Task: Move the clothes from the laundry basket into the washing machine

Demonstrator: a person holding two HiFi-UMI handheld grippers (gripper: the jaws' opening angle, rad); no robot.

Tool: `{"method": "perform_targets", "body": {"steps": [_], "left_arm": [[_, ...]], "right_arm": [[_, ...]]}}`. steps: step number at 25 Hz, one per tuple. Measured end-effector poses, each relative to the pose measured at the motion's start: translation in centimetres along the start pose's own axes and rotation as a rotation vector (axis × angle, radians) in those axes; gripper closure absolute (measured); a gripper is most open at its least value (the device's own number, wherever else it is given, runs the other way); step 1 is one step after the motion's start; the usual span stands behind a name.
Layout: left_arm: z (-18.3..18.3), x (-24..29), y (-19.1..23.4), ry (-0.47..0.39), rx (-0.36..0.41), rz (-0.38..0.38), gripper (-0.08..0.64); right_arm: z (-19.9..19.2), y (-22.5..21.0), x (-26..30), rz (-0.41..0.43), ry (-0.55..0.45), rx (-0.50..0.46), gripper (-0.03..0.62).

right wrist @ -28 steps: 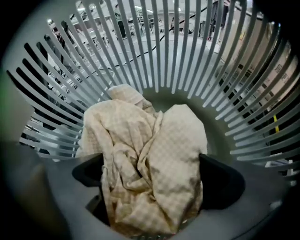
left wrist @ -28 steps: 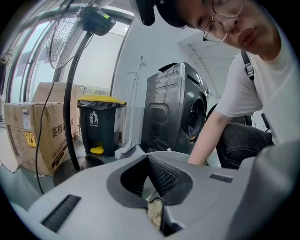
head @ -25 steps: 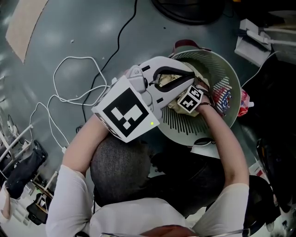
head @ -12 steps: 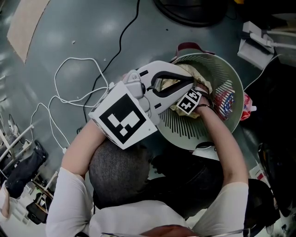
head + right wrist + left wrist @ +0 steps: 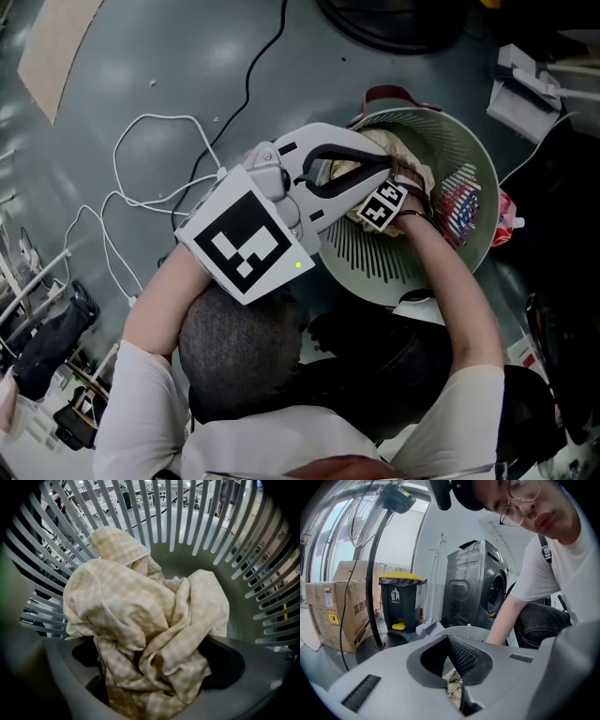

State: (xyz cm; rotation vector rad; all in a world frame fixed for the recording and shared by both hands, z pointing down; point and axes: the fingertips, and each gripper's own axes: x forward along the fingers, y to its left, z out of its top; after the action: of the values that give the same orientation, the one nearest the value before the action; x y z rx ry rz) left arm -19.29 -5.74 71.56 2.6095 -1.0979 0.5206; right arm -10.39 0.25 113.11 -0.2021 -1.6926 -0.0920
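Inside the slatted basket [image 5: 370,253], right gripper [image 5: 150,672] jaws clamp crumpled gingham cloth [image 5: 140,611]; left gripper [image 5: 458,666] jaws pressed together.

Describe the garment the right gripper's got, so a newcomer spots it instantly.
Find the pale slatted laundry basket on the grey floor. Inside it, the cream checked cloth is bunched in the jaws of the right gripper. Unlike the red-and-blue patterned item beside it, it is pale with a faint check.

Even indoor light, sharp focus; gripper views fisheye-warped, dark corners.
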Motion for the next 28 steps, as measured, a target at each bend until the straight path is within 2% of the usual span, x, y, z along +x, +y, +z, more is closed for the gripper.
{"method": "perform_targets", "body": {"steps": [7, 11, 14, 18, 22, 24, 28], "left_arm": [[-0.9, -0.1, 1.6, 0.025, -0.054, 0.072, 0.554], [-0.9, -0.3, 1.8, 0.025, -0.057, 0.079, 0.554], [-0.7, -0.4, 1.8, 0.02, -0.058, 0.082, 0.554], [-0.8, -1.0, 2.4, 0.021, -0.071, 0.103, 0.554], [-0.8, -1.0, 2.4, 0.022, -0.082, 0.107, 0.554], [-0.7, -0.8, 2.2, 0.016, -0.082, 0.102, 0.554], [-0.8, -0.5, 2.2, 0.011, -0.086, 0.102, 0.554]], "right_arm": [[-0.4, 0.4, 1.3, -0.016, 0.016, -0.03, -0.015], [-0.3, 0.3, 1.2, -0.021, 0.02, -0.051, 0.005], [-0.4, 0.3, 1.0, -0.022, 0.042, -0.072, 0.06], [-0.4, 0.6, 0.6, -0.022, 0.053, -0.121, 0.196], [-0.5, 0.8, 0.3, -0.024, 0.049, -0.154, 0.303], [-0.4, 0.7, 0.2, -0.024, 0.046, -0.142, 0.324], [-0.4, 0.3, -0.5, -0.001, 0.04, -0.054, 0.364]]}}
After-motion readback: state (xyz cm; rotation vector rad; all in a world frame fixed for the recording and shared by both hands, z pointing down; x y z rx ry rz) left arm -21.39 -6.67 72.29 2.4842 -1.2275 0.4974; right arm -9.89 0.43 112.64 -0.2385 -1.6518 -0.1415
